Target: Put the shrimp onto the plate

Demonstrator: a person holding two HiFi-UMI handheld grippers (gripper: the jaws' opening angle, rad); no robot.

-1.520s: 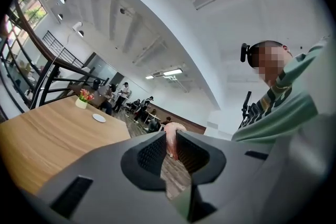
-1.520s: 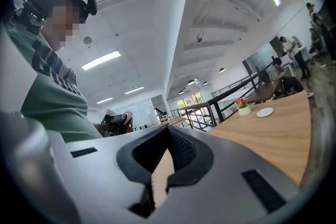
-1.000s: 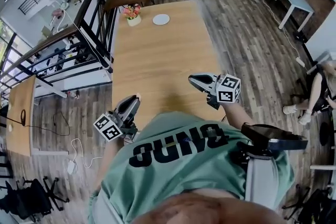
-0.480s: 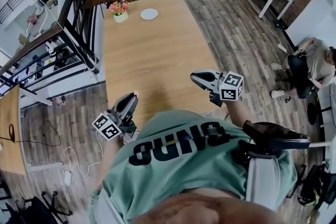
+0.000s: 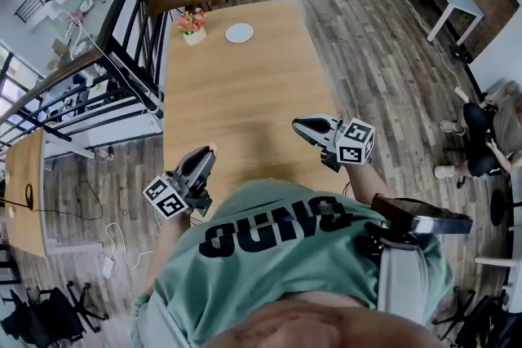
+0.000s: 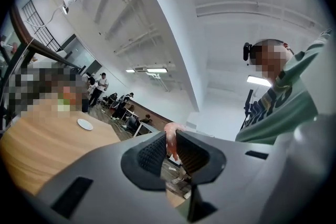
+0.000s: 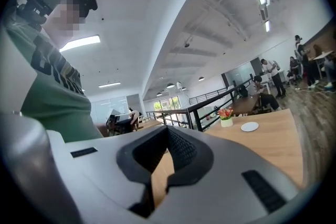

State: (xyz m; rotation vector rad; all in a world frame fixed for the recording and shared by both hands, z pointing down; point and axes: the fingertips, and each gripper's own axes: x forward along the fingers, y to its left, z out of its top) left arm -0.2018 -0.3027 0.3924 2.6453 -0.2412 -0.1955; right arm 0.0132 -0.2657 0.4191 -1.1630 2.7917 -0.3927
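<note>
Shrimp (image 6: 170, 131) mostly hidden inside clamped left gripper (image 6: 171, 139); only pink tip showed. Plate (image 5: 239, 33) at far table (image 5: 245, 110) end too small for detail. Near table edge hidden behind person's shirt (image 5: 277, 273).

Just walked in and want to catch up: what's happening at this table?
A person stands at the near end of a long wooden table, a gripper in each hand. The left gripper is shut on a pink shrimp, held off the table; the right gripper is shut and empty. The white plate lies at the far end beside a pot of flowers, so the shrimp is not yet on it.
</note>
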